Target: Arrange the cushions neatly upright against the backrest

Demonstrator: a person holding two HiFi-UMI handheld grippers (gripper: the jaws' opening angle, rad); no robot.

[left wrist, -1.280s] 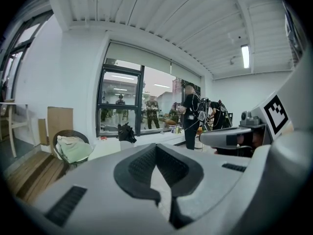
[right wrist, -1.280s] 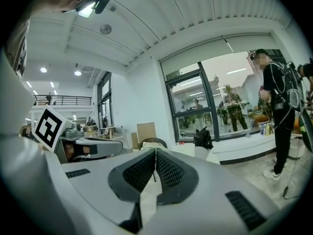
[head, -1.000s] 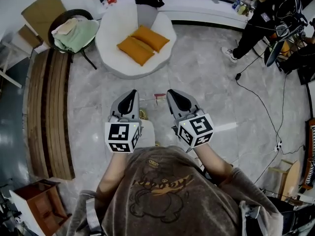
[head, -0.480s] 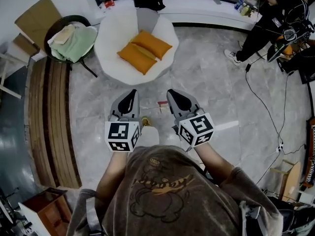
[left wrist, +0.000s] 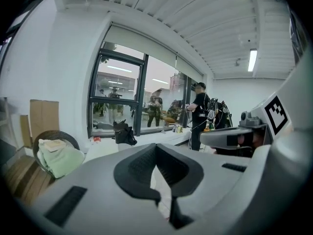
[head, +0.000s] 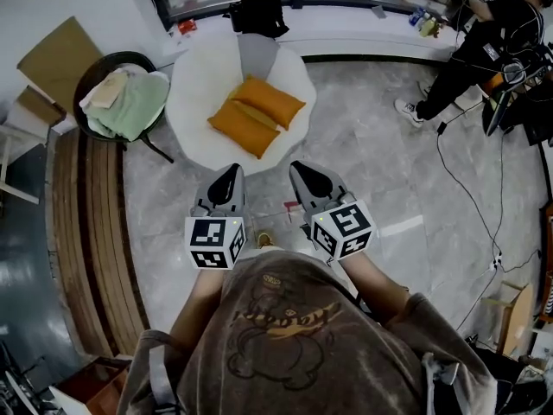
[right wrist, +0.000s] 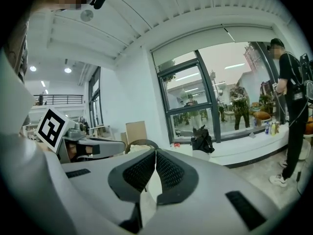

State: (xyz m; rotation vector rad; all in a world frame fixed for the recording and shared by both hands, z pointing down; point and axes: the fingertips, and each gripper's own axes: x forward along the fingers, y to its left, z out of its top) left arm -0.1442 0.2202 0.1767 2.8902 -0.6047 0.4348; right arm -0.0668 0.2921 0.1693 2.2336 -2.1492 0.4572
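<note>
Head view: cushions (head: 257,115) ahead of left claw (head: 232,171), apart

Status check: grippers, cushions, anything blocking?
Left gripper, right gripper: jaws shut, empty. Two orange cushions lying flat on white chair, untouched. Nothing blocking the approach.
</note>
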